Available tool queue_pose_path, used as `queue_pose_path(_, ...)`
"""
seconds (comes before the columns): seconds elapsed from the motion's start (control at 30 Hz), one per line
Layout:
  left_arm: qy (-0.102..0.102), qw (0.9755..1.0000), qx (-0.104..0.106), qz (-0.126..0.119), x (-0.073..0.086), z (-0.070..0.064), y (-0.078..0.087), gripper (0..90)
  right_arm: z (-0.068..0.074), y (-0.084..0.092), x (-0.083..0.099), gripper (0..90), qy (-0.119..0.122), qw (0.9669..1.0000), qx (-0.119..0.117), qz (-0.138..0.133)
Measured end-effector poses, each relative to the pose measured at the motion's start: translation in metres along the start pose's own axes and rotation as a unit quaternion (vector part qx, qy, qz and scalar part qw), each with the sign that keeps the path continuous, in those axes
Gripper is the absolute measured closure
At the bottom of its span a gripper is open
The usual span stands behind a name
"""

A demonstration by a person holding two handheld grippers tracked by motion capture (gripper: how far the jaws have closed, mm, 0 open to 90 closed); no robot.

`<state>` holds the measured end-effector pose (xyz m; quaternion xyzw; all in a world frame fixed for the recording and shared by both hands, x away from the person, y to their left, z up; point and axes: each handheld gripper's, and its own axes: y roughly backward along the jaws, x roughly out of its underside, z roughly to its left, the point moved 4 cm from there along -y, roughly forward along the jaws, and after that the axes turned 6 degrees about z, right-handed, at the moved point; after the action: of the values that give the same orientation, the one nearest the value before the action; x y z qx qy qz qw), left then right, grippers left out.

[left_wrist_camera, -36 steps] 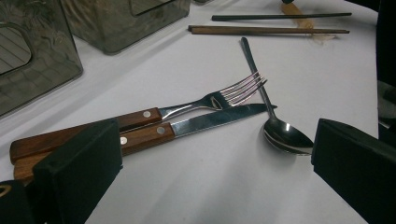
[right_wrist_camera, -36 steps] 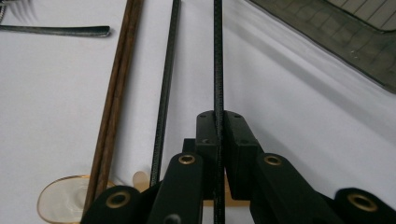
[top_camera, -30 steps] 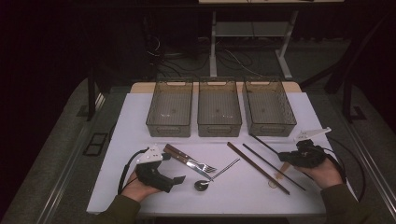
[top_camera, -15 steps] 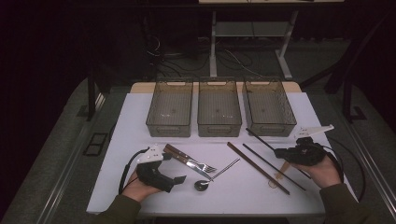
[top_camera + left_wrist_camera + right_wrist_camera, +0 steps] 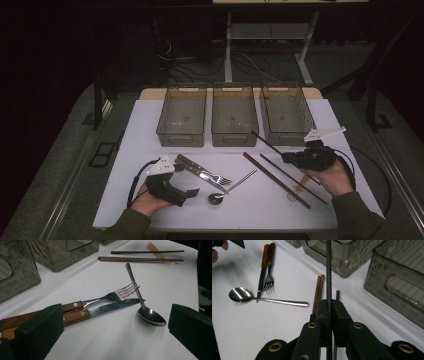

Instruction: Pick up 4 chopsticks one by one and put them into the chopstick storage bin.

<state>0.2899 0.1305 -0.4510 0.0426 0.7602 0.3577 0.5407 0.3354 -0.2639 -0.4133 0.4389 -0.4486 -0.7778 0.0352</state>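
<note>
Olive-green sleeves; each black tool (image 5: 296, 158) has brass-ringed screws, a grey three-cornered plate and a black cable.

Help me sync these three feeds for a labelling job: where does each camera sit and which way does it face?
High view: above the person's side, looking forward and down at the table; both hands show.
Left gripper view: rides the left gripper, facing the fork, knife and spoon; open fingers show.
Right gripper view: rides the right gripper, shut on a black chopstick, facing the bins.
Shared: the spoon and fork.
</note>
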Motion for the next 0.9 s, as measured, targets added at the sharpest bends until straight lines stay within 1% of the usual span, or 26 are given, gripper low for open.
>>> queue_pose_path(0.03,0.0,1.0,0.0,0.0,0.0,0.0,0.0,0.0,0.0,0.0,0.0,84.9,0.0,1.0,0.0,0.0)
queue_pose_path(0.13,0.0,1.0,0.0,0.0,0.0,-0.001,0.0,0.0,0.006,-0.004,-0.009,85.1,0.007,1.0,0.0,-0.006)
queue_pose_path(0.33,-0.002,1.0,0.001,0.0,0.0,-0.001,0.0,0.0,0.009,-0.009,-0.018,85.1,0.011,0.9999,-0.003,-0.006)
queue_pose_path(0.37,-0.002,1.0,0.001,0.0,0.0,-0.001,0.0,0.0,0.01,-0.011,-0.022,85.1,0.012,0.9999,-0.001,-0.007)
queue_pose_path(0.53,-0.001,1.0,0.001,0.001,0.0,-0.001,-0.001,0.0,0.013,-0.013,-0.029,85.1,0.01,0.9999,0.005,-0.006)
queue_pose_path(0.67,0.0,1.0,0.001,0.002,0.0,-0.001,-0.001,0.0,0.015,-0.017,-0.036,85.1,0.005,0.9998,0.018,-0.005)
queue_pose_path(0.7,0.004,1.0,0.002,0.0,0.0,-0.001,-0.001,0.0,0.016,-0.018,-0.038,85.2,0.003,0.9998,0.019,-0.004)
queue_pose_path(0.77,0.004,1.0,0.003,-0.001,0.0,-0.001,-0.001,0.0,0.017,-0.019,-0.04,85.2,0.001,0.9998,0.02,-0.005)
queue_pose_path(0.83,0.005,1.0,0.002,0.004,0.001,-0.001,-0.001,0.0,0.02,-0.021,-0.047,85.2,0.001,0.9997,0.02,-0.009)
queue_pose_path(0.9,0.006,1.0,0.0,0.008,0.001,0.0,-0.002,0.0,0.021,-0.022,-0.05,85.1,0.001,0.9997,0.019,-0.013)
